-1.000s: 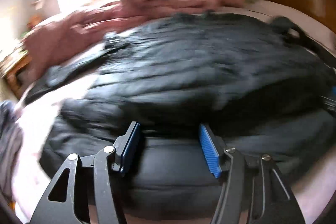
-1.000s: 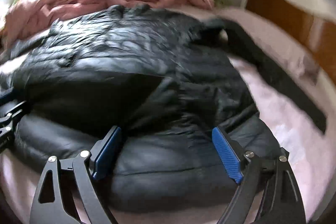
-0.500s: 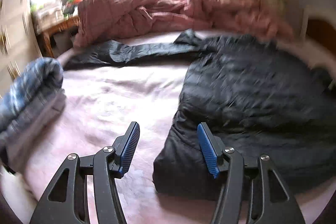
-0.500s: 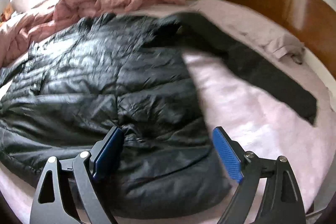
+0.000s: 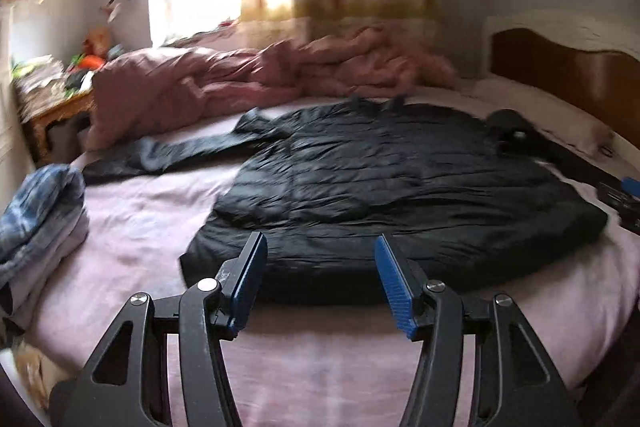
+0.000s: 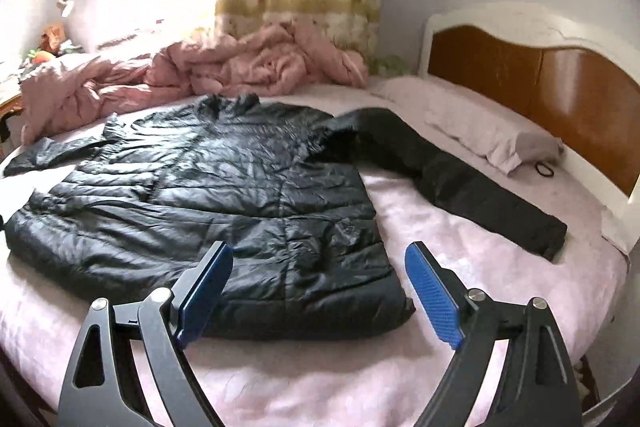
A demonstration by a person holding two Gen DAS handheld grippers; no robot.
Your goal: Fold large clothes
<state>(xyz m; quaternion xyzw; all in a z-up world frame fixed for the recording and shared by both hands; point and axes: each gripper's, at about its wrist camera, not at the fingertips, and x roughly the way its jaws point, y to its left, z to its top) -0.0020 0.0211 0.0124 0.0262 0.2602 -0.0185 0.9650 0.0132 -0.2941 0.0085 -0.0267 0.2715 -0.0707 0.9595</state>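
A black quilted jacket (image 5: 400, 187) lies flat on the pink bed, hem towards me, both sleeves spread out. It also shows in the right wrist view (image 6: 208, 195), with its right sleeve (image 6: 460, 183) stretched towards the headboard and its left sleeve (image 5: 172, 151) stretched towards the pile of bedding. My left gripper (image 5: 320, 283) is open and empty, held above the near hem. My right gripper (image 6: 316, 287) is open and empty, above the jacket's near right corner. The right gripper's tip (image 5: 630, 185) shows at the right edge of the left wrist view.
A crumpled pink duvet (image 6: 192, 75) lies at the far side of the bed. A folded blue-grey garment pile (image 5: 36, 223) sits at the left edge. A wooden headboard (image 6: 540, 87) and pillow (image 6: 492, 131) are on the right. A cluttered nightstand (image 5: 48, 99) stands far left.
Both grippers have pulled back and up from the jacket, open throughout. The jacket now lies spread flat and farther away in both views.
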